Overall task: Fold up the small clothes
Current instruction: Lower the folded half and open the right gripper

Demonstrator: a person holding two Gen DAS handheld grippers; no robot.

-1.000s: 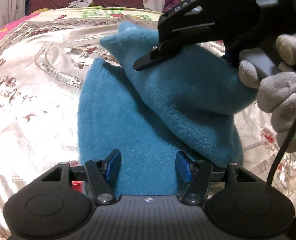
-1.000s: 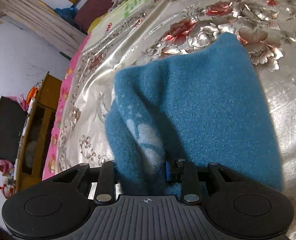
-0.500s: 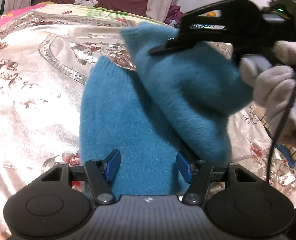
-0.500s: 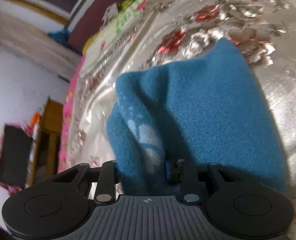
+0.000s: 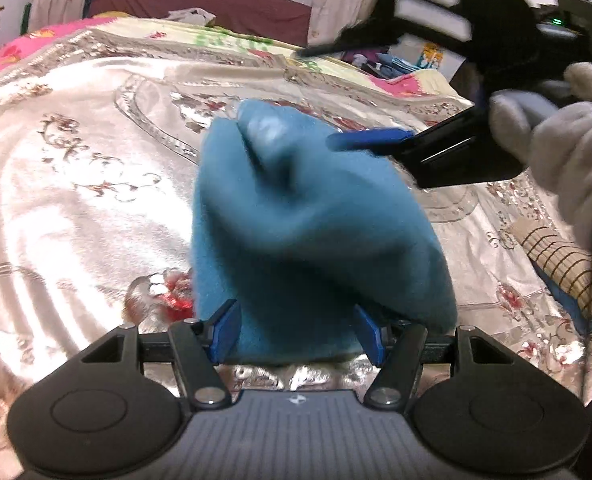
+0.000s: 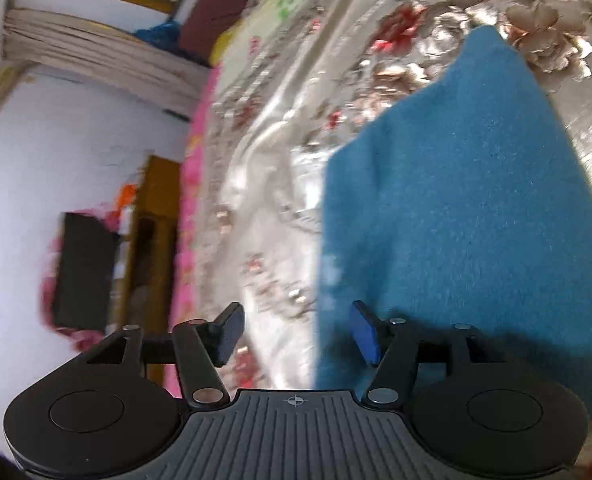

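The blue garment (image 5: 316, 232) lies doubled over in a soft hump on the bed's floral satin cover (image 5: 79, 168), so I judge one fold made, with flattening and perhaps another fold left. It looks thick, fuzzy and teal. My left gripper (image 5: 298, 332) has jaws apart straddling its near edge; my right gripper (image 6: 296, 330), jaws apart, holds nothing.

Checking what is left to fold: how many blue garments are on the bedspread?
1: a teal fleece garment lies folded over on the floral bedspread, between the open left gripper's fingers. More could lie out of view.
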